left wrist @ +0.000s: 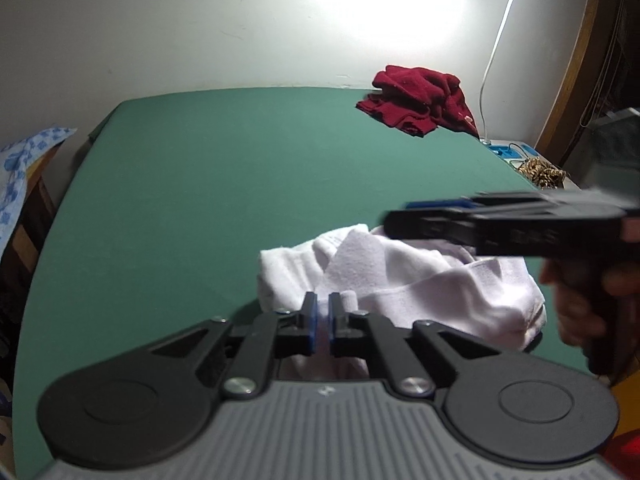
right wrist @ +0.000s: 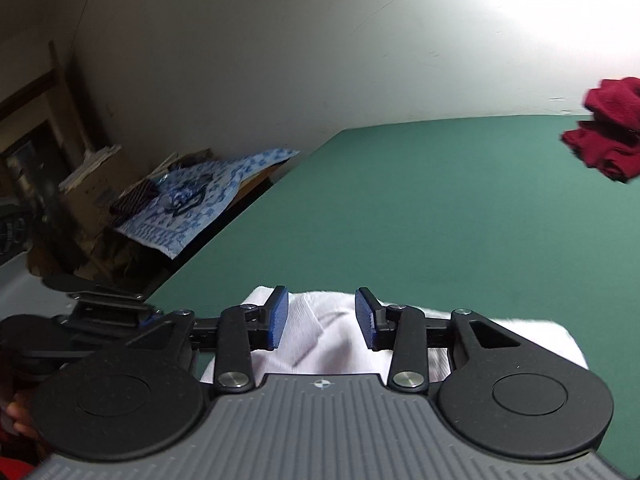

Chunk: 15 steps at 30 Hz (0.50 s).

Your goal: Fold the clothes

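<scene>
Far left, off the table: a blue patterned cloth [right wrist: 188, 196] draped over clutter. Not part of the job, by the look of it.

Green table [left wrist: 240, 184], mostly bare. That leaves plenty of flat room to spread and fold on.

White garment [left wrist: 400, 276] sits in a rumpled heap at the near edge, right under both tools. It reads as bunched rather than neatly folded, so I'd say the folding of this piece is early or mid-way.

Left gripper [left wrist: 323, 322]: jaws nearly pressed together, only a thin slit between the blue pads. White cloth shows in and behind that slit; I can't tell if a fold is actually pinched or just lies beneath it. Low and angled down at the heap's near-left edge, a sensible spot to grab a hem.

Right gripper [right wrist: 322, 318]: jaws spread partway, nothing clamped, the garment's surface visible below the gap. In the left view it hangs over the heap's right side, blurred, with a hand [left wrist: 588, 304] on the grip. Probably lining up for a second corner.

Far right corner: dark red garment [left wrist: 420, 100], crumpled, well apart from the white one. Likely waiting its turn.
</scene>
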{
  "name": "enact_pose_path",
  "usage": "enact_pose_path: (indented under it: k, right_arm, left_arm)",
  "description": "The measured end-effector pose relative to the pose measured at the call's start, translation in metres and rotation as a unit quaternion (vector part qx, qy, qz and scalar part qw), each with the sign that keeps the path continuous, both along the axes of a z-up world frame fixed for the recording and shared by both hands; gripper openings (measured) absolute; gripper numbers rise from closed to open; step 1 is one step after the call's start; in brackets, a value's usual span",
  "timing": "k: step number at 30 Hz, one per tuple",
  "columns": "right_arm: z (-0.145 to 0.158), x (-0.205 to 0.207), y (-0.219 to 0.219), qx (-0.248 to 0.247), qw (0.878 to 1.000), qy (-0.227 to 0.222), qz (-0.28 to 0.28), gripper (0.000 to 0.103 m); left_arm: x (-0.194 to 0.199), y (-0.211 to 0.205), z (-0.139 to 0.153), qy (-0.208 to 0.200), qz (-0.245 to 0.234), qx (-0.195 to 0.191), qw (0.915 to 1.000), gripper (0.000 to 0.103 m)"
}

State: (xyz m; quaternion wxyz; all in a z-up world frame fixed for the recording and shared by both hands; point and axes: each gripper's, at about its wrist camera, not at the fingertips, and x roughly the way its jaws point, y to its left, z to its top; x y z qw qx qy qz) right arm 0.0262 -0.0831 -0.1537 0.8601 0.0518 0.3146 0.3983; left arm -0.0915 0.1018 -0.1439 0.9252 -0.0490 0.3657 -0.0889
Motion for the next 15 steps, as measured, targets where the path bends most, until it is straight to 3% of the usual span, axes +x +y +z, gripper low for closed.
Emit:
enact_pose_path:
  k: [3,5,6,10,13,15]
  right_arm:
    - [-0.009,0.014,0.016,-0.003,0.999,0.03,0.04,0.04]
    - [-0.012,0.019,0.023,-0.011,0.998,0.036,0.057,0.021]
    - [-0.012,0.02,0.026,-0.016,0.997,0.033,0.064,0.004]
    - [0.003,0.018,0.027,-0.003,0.995,0.008,0.099,0.004]
    - [0.011,0.022,0.034,0.016,0.991,0.006,0.136,0.004]
    - [0.013,0.026,0.043,0.021,0.988,0.007,0.156,0.004]
  left_arm:
    - [-0.005,0.003,0.0,0.006,0.006,-0.012,0.9999,0.015]
    - [-0.009,0.005,0.0,0.009,0.014,-0.024,0.9996,0.021]
    - [-0.011,0.006,0.001,0.01,0.017,-0.03,0.9994,0.024]
    - [-0.02,0.005,0.0,0.011,0.022,-0.049,0.9985,0.024]
    - [-0.02,-0.007,-0.004,0.014,0.027,-0.037,0.9989,0.02]
    - [-0.021,-0.014,-0.006,0.012,0.036,-0.023,0.999,0.0]
